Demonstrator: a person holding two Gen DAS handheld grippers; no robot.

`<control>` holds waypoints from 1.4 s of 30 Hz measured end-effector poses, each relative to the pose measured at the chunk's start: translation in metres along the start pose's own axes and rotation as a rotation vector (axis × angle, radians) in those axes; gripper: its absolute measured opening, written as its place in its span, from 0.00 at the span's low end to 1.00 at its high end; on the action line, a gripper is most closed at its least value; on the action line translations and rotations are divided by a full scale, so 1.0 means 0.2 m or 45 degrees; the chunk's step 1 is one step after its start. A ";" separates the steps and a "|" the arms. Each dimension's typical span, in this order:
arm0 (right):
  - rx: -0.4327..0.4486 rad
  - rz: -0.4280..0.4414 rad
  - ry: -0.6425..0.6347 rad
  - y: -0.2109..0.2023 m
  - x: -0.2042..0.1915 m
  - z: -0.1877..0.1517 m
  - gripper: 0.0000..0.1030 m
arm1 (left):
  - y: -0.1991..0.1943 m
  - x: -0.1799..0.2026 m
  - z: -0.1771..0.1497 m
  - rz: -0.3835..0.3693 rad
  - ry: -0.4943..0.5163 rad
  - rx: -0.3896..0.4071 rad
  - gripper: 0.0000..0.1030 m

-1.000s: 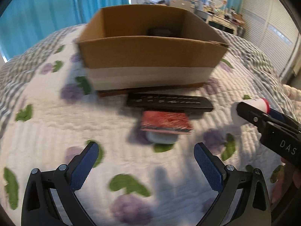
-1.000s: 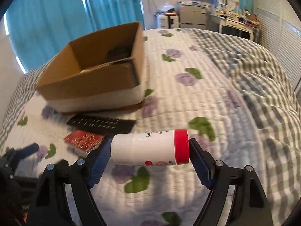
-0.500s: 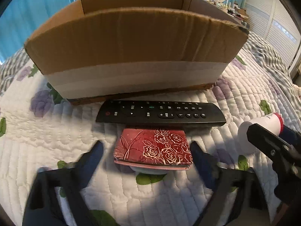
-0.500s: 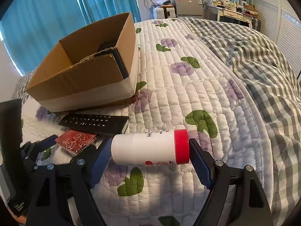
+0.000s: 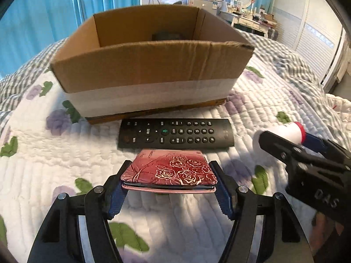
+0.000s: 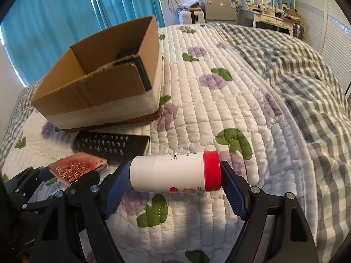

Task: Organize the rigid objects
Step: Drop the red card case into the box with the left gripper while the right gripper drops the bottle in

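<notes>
A flat red case with a rose pattern [image 5: 169, 171] sits between the blue pads of my left gripper [image 5: 170, 175]. Its jaws are closing, both pads touch the case's short ends, and the case hangs slightly above the quilt. Just beyond lies a black remote control [image 5: 175, 132], and behind that stands an open cardboard box [image 5: 149, 65] with a dark object [image 5: 167, 36] inside. My right gripper [image 6: 175, 173] is shut on a white bottle with a red cap [image 6: 169, 171], held sideways above the quilt to the right of the case [image 6: 76, 166].
Everything rests on a bed with a white floral quilt [image 6: 219, 109]. A rumpled grey checked blanket [image 6: 307, 87] covers the right side. Blue curtains [image 6: 54, 22] hang behind the box, and a dresser with clutter [image 6: 269, 15] stands at the far wall.
My left gripper went from wide open to closed around the red case, which has come up off the quilt. The right gripper and its bottle have stayed put.
</notes>
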State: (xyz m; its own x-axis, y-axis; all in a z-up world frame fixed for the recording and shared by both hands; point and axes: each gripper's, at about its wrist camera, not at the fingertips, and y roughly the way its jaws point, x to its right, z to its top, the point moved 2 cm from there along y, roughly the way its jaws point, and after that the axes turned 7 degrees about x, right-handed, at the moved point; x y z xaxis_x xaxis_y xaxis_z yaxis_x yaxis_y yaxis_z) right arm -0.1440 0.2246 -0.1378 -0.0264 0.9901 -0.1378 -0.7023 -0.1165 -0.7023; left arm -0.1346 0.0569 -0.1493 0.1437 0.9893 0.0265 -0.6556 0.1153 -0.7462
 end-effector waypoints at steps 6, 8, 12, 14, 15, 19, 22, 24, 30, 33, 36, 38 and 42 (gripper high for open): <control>0.032 0.006 -0.034 -0.08 -0.05 0.01 0.77 | -0.10 0.02 -0.02 -0.013 -0.003 0.015 0.69; 0.038 0.003 -0.042 -0.10 -0.06 0.01 0.77 | -0.11 0.01 -0.01 -0.017 -0.012 0.020 0.69; 0.052 -0.003 -0.059 -0.13 -0.07 0.02 0.77 | -0.16 0.00 0.00 -0.020 -0.022 0.055 0.68; 0.061 -0.007 -0.074 -0.16 -0.08 0.03 0.77 | -0.19 -0.01 0.02 -0.023 -0.035 0.068 0.68; 0.066 -0.007 -0.082 -0.17 -0.09 0.04 0.77 | -0.20 -0.02 0.03 -0.023 -0.041 0.074 0.68; 0.105 0.005 -0.111 -0.26 -0.12 0.10 0.77 | -0.30 -0.05 0.08 -0.031 -0.060 0.123 0.68; 0.162 0.017 -0.152 -0.33 -0.14 0.21 0.77 | -0.40 -0.06 0.17 -0.035 -0.059 0.188 0.68; 0.197 0.038 -0.191 -0.38 -0.18 0.31 0.77 | -0.46 -0.08 0.25 -0.033 -0.056 0.229 0.68; 0.290 0.197 -0.208 -0.44 -0.29 0.60 0.77 | -0.49 -0.16 0.51 -0.042 -0.082 0.265 0.68; 0.319 0.217 -0.229 -0.41 -0.34 0.72 0.77 | -0.40 -0.20 0.65 -0.014 -0.057 0.257 0.68; 0.320 0.213 -0.257 -0.32 -0.37 0.81 0.77 | -0.25 -0.20 0.72 -0.007 -0.017 0.208 0.68; 0.300 0.215 -0.263 -0.22 -0.38 0.85 0.77 | -0.15 -0.19 0.74 0.016 -0.003 0.167 0.68; 0.261 0.198 -0.266 -0.04 -0.38 0.86 0.77 | 0.04 -0.20 0.74 0.006 -0.009 0.092 0.68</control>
State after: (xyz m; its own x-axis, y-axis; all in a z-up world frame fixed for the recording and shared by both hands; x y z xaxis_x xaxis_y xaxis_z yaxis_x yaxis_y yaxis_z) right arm -0.2583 0.1643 -0.0023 -0.2750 0.9588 -0.0710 -0.8063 -0.2702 -0.5261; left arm -0.2557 0.0319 -0.0586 0.1352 0.9904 0.0282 -0.7082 0.1165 -0.6963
